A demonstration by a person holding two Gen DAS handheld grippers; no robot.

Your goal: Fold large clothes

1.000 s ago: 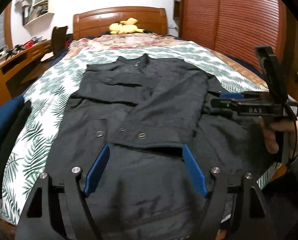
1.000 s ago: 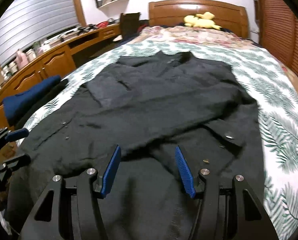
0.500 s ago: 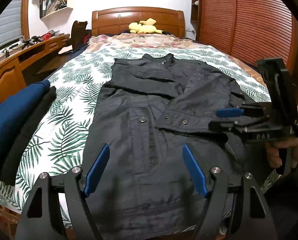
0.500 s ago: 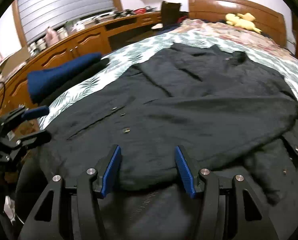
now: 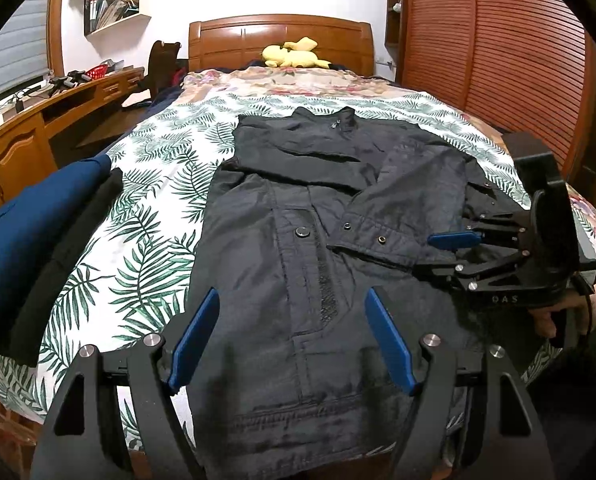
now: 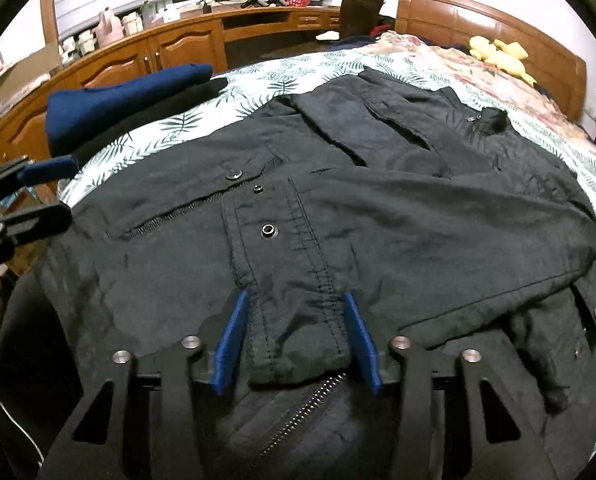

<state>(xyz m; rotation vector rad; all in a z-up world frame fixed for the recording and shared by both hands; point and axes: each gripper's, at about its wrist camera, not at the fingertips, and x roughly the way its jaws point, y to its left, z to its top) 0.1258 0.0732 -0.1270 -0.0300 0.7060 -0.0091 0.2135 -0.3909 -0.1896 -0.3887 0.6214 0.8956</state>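
A black jacket (image 5: 298, 240) lies front up on the palm-leaf bed sheet (image 5: 146, 240), collar towards the headboard. One sleeve is folded across its front. My left gripper (image 5: 292, 295) hovers open over the jacket's hem, with nothing between its pads. It also shows at the left edge of the right wrist view (image 6: 38, 194). My right gripper (image 6: 294, 299) is at the sleeve's cuff (image 6: 298, 340). Its jaws are closing, with the cuff between the blue pads, which reach its edges. From the left wrist view this right gripper (image 5: 437, 254) sits at the jacket's right side, held by a hand (image 5: 545, 316).
A folded navy and black stack (image 5: 26, 232) rests on the bed's left side. A wooden desk (image 5: 18, 136) runs along the left wall and a slatted wardrobe (image 5: 497, 40) stands on the right. A yellow plush toy (image 5: 294, 54) lies by the headboard.
My left gripper shifted left along the hem and stayed open. My right gripper swung in and rolled onto the sleeve cuff, and its jaws narrowed around it.
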